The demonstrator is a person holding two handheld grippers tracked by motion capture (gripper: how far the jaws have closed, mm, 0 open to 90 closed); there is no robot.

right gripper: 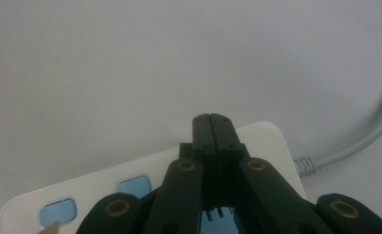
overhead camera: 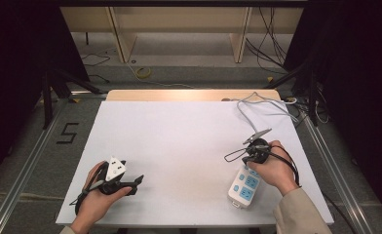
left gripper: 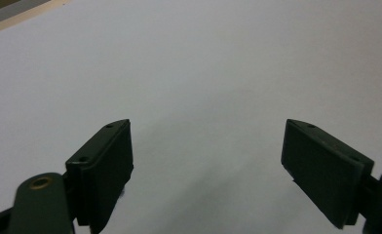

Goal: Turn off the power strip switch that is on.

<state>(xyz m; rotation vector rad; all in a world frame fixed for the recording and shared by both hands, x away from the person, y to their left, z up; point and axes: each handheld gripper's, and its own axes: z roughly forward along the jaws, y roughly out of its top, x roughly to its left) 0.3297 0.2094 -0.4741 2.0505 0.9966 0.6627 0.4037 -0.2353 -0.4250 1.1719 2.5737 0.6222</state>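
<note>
We worked in a lab set up for recording: a white-topped table [overhead camera: 189,141] stood inside an aluminium frame [overhead camera: 331,168], black curtains [overhead camera: 13,58] hung at both sides, loose cables [overhead camera: 269,44] lay past its far edge, and a "5" [overhead camera: 68,132] marked the floor.

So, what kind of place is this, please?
Probably a lab or recording workspace, not a home: a white table inside a metal frame, loose cables on the floor behind, and dark curtains at both sides.
</note>
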